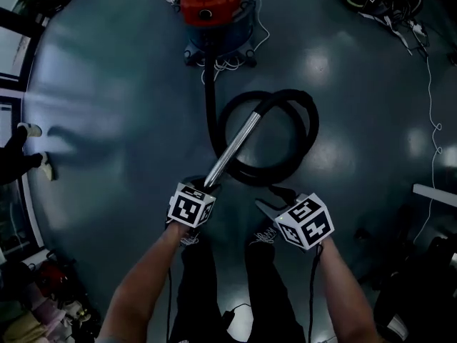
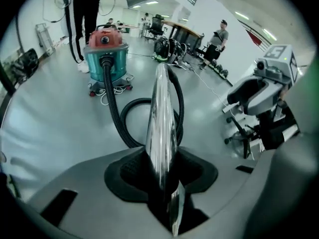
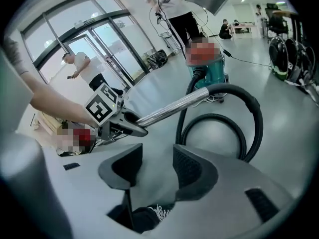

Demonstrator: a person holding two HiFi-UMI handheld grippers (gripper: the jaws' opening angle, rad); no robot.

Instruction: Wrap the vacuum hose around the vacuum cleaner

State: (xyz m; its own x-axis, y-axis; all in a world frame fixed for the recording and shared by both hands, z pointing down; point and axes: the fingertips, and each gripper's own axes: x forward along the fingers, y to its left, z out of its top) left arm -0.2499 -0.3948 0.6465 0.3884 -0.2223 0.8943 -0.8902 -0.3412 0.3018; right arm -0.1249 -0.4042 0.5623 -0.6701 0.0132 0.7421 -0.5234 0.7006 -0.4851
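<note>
The vacuum (image 1: 211, 9) was stood on the floor (image 1: 107, 120) at the far side, well apart from the person. The hose (image 1: 303, 131) was led from its front and lay looped once on the floor, not yet wound round the body. The wand (image 1: 234, 148) was held slanted over the loop, clamped at its near end by the left gripper (image 1: 206, 186), presumably so the hose could be steered. The right gripper (image 1: 268, 207) was held just beside it, jaws parted and empty, likely kept free for the hose.
</note>
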